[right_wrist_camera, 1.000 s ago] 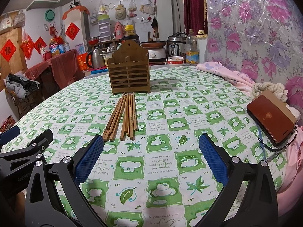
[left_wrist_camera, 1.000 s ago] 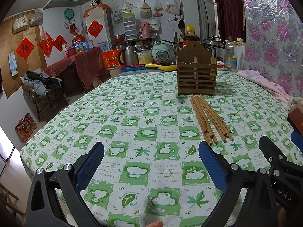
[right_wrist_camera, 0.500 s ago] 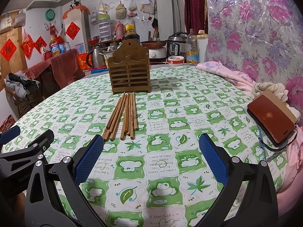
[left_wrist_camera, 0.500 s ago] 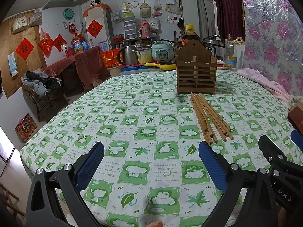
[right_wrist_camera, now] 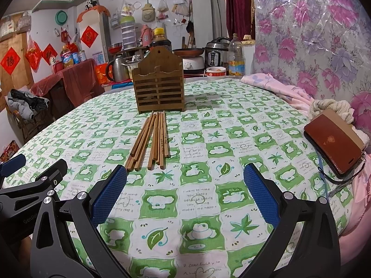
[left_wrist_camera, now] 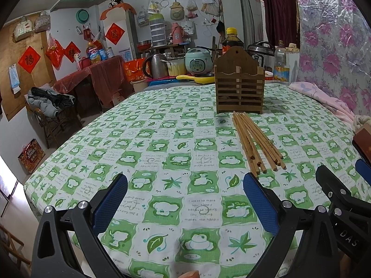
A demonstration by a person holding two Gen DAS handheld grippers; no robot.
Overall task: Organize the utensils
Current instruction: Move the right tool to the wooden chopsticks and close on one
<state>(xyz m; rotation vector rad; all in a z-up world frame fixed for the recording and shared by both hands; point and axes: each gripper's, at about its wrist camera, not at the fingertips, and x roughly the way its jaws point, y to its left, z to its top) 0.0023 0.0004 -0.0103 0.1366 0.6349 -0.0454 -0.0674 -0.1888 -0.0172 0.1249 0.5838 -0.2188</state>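
— Where are the chopsticks?

— Flat on the tablecloth, ahead of the right gripper and slightly to its left; ahead-right of the left gripper. Their far tips lie just short of the wooden holder.

— Are the grippers holding anything?

— No. Both gape wide, fingers empty, above the cloth.

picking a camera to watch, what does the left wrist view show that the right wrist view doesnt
Only the left wrist view shows the yellow pan and the pale green rice cooker behind the table.

Only the right wrist view shows the whole brown wallet with the yarn at the table's right edge.

Both show the chopsticks lying flat before the empty-looking wooden holder, and the left gripper and right gripper open, holding nothing.
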